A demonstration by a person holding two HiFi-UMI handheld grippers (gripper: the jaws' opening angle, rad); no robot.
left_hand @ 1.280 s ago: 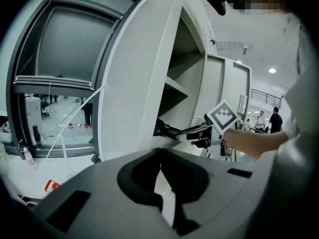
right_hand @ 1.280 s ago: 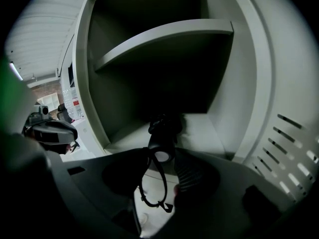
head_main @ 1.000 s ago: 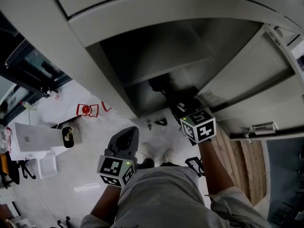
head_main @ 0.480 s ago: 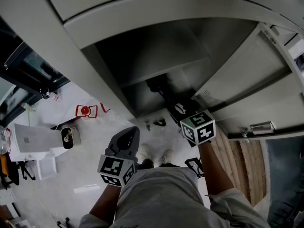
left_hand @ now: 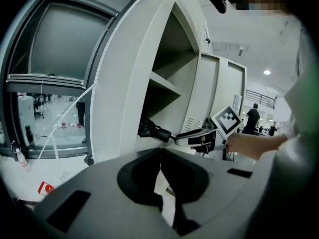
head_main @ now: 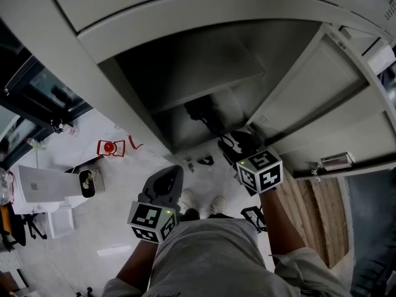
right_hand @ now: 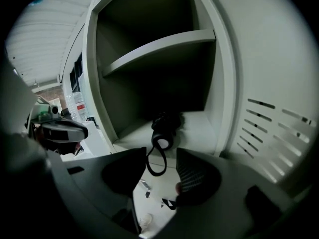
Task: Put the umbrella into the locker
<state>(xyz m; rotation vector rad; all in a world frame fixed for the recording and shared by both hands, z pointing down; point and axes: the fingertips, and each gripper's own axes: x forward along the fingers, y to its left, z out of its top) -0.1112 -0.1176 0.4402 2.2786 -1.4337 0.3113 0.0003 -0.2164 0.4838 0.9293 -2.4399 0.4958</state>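
Note:
The black folded umbrella [head_main: 207,113] lies on the floor of the open grey locker [head_main: 204,73], under its shelf. In the right gripper view the umbrella [right_hand: 164,128] rests near the locker's front edge, and its wrist strap [right_hand: 155,166] hangs down between my jaws. My right gripper [head_main: 238,148] is just in front of the handle end, open, with its pads off the umbrella. My left gripper [head_main: 162,184] hangs lower and to the left, outside the locker, shut and empty. The left gripper view shows the umbrella [left_hand: 149,130] and the right gripper [left_hand: 192,135] from the side.
The locker door [head_main: 309,85] stands open on the right, with a latch [head_main: 337,161] at its lower edge. A shelf [right_hand: 159,49] divides the locker above the umbrella. On the floor to the left are a red object [head_main: 110,147] and a white box [head_main: 43,184].
The head view has shifted slightly. Both grippers stay about where they were, and the umbrella lies in the locker throughout.

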